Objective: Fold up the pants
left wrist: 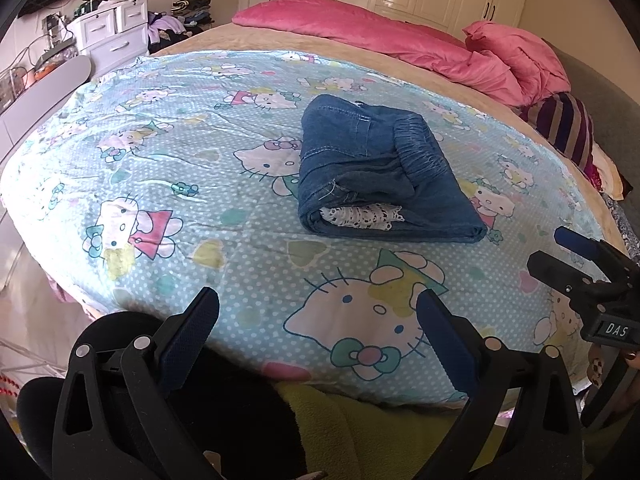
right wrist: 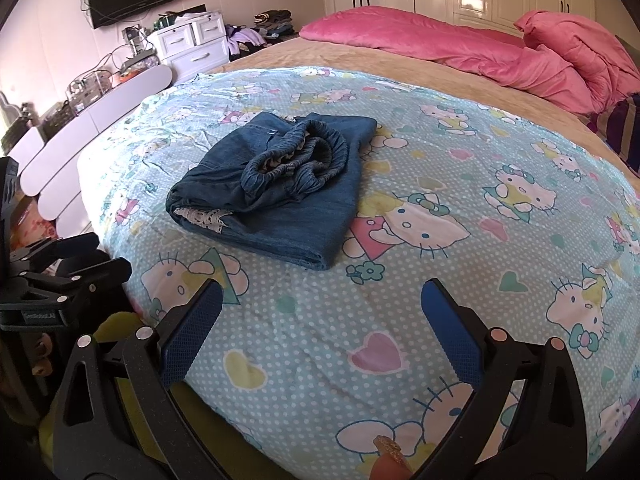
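While both tongs, left [left wrist: 318, 320] and right [right wrist: 322, 312], gape released, folded pants [left wrist: 376, 172] lie on the bedsheet [left wrist: 180, 168].

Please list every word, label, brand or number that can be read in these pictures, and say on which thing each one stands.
"DAS": white letters on a small plate on the body of the right claw, seen in the left wrist view.
A small label on the body of the left claw, seen in the right wrist view: too small and blurred to read.
The cartoon sheet and the folded pants: no readable text.
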`<move>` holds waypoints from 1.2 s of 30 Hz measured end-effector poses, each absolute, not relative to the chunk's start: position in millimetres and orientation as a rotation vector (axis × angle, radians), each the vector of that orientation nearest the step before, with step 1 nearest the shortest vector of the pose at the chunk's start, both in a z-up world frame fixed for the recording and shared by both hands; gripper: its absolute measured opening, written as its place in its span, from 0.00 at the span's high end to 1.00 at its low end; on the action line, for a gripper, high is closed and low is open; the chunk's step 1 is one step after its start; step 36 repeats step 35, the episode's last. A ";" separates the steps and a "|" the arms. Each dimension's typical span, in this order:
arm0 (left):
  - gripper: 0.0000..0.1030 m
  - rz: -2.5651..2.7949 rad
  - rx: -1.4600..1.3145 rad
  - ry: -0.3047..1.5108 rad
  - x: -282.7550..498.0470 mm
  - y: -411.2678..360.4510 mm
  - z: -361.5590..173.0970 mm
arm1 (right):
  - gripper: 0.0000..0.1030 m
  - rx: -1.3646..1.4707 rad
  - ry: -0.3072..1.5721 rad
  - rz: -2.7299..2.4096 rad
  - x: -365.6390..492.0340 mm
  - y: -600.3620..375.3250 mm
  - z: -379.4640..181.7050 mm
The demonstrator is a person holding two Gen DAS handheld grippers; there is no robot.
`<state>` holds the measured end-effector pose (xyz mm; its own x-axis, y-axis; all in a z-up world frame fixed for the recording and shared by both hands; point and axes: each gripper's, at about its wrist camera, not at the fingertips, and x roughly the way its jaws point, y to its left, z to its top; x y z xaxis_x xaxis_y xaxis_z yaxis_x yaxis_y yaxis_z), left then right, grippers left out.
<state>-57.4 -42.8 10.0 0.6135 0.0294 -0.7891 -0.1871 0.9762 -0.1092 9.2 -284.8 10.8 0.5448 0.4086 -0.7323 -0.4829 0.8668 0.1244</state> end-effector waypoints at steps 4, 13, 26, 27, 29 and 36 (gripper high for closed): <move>0.04 0.127 -0.183 0.904 -57.9 -42.9 10.2 | 0.09 -0.097 0.844 0.531 9.7 -284.0 10.6; 0.04 0.123 -0.176 0.911 -58.4 -43.5 9.8 | 0.09 -0.098 0.843 0.531 9.7 -284.1 10.7; 0.04 0.169 -0.224 0.906 -47.8 -22.2 7.1 | 0.09 -0.091 0.855 0.443 25.1 -309.0 5.5; 0.04 0.170 -0.227 0.907 -44.5 -18.3 7.3 | 0.09 -0.083 0.855 0.417 30.9 -318.1 4.0; 0.04 0.204 -0.222 0.933 -30.0 -3.9 5.1 | 0.09 -0.065 0.859 0.373 42.8 -334.9 1.0; 0.04 0.411 -0.206 1.008 45.5 86.9 -7.2 | 0.09 0.013 0.870 0.052 109.1 -448.1 -7.1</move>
